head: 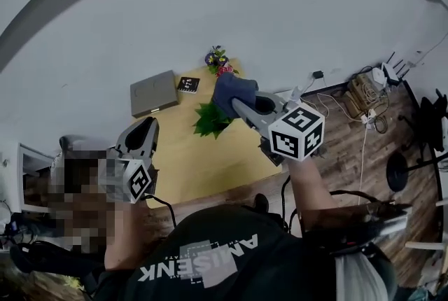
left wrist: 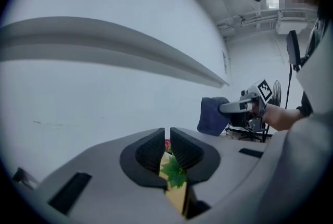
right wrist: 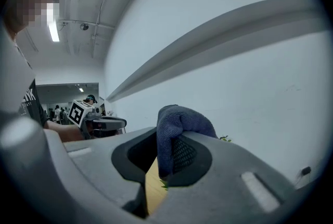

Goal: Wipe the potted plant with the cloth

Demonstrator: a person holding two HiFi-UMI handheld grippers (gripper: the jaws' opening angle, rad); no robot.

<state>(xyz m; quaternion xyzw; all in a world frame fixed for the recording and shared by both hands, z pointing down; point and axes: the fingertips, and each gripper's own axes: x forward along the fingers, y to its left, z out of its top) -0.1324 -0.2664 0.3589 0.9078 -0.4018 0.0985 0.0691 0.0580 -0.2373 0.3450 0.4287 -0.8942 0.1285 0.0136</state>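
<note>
The small green potted plant (head: 210, 120) stands on the yellow wooden table (head: 203, 170), toward its far side. My right gripper (head: 241, 105) is shut on a dark blue cloth (head: 231, 91), which hangs just right of the plant and above it. In the right gripper view the cloth (right wrist: 179, 119) drapes over one jaw and down between both. My left gripper (head: 147, 124) hovers over the table's left part, well apart from the plant. Only a thin slit shows between its jaws, with nothing in it; the plant (left wrist: 174, 172) shows through that slit.
A small bunch of flowers (head: 218, 60) stands at the table's far edge. A flat grey box (head: 153, 92) and a black booklet (head: 187, 85) lie at the far left. Cables and a power strip (head: 367, 93) litter the wooden floor to the right. A white wall rises behind.
</note>
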